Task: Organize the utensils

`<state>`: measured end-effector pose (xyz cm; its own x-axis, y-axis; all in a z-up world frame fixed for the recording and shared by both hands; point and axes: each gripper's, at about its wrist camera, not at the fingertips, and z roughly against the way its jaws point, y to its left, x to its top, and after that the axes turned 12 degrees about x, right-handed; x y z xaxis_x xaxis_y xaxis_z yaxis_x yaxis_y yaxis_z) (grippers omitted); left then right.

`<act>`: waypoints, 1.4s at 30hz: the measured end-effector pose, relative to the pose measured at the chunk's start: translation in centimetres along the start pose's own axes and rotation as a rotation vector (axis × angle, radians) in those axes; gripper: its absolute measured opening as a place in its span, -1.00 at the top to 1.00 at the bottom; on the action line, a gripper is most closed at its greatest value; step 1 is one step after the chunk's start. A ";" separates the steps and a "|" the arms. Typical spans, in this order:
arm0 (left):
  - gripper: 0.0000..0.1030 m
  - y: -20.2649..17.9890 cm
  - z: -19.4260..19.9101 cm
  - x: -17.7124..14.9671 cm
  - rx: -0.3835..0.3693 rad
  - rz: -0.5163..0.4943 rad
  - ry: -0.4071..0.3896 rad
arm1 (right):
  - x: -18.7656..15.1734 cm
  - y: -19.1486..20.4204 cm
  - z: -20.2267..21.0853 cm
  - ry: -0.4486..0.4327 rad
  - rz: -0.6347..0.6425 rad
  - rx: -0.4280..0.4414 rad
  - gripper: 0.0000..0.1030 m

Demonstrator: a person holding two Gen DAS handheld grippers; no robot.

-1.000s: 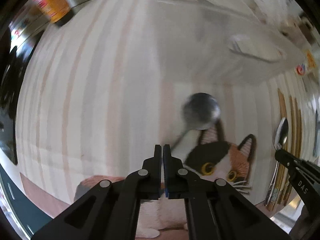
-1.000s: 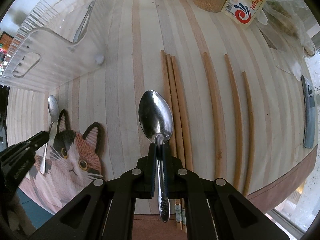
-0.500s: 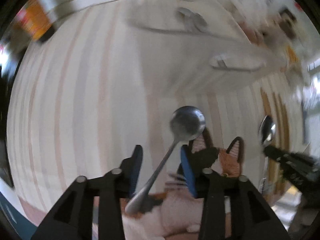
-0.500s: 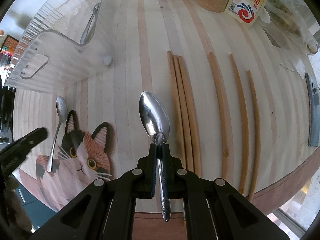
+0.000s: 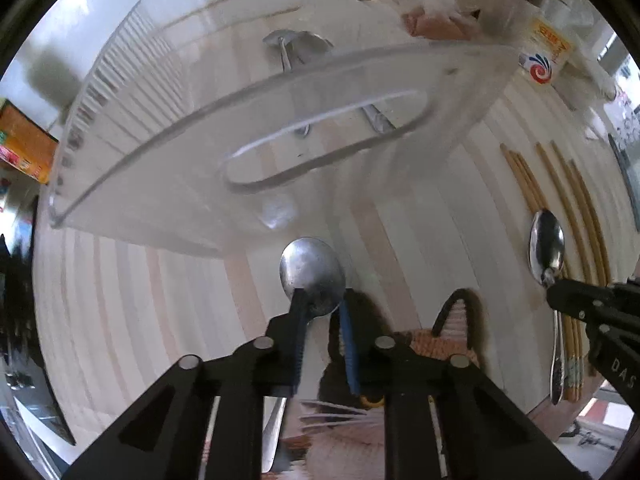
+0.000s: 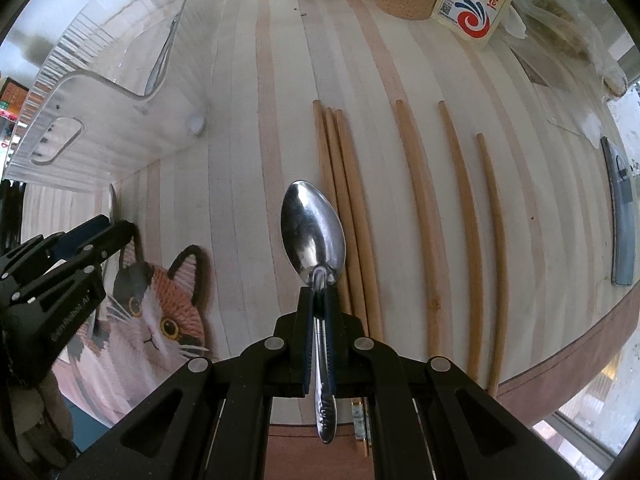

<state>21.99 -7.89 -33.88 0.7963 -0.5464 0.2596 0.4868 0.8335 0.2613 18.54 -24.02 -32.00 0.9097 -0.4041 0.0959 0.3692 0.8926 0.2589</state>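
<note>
Closing around a round spoon above the cat mat, the left gripper is seen near a clear tray; an oval spoon is clamped by the right gripper beside six chopsticks.

Left tool closing around round spoon, clear rack beyond

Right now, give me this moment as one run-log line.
left gripper: closing around round spoon | right gripper: shut on oval spoon | clear organizer: utensils inside | chopsticks: on table
</note>
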 end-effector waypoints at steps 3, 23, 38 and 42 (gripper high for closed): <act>0.94 0.4 0.1 -0.9 -0.004 0.020 -0.012 | -0.3 -0.2 0.2 -0.001 0.002 0.004 0.89; 1.00 9.5 4.3 -4.6 -0.098 0.390 0.037 | 0.1 -1.0 1.7 0.000 0.007 0.050 1.00; 1.00 12.5 14.1 -2.1 0.078 0.457 -0.147 | 0.0 -0.3 6.6 -0.123 0.010 0.144 1.00; 1.00 13.0 15.7 -1.7 0.114 0.480 -0.188 | 0.6 -0.8 6.9 -0.095 -0.008 0.163 0.99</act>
<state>21.36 2.58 -16.31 0.8366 -0.1194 0.5347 0.0327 0.9851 0.1687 17.51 -26.38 -25.53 0.8819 -0.4350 0.1819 0.3336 0.8482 0.4114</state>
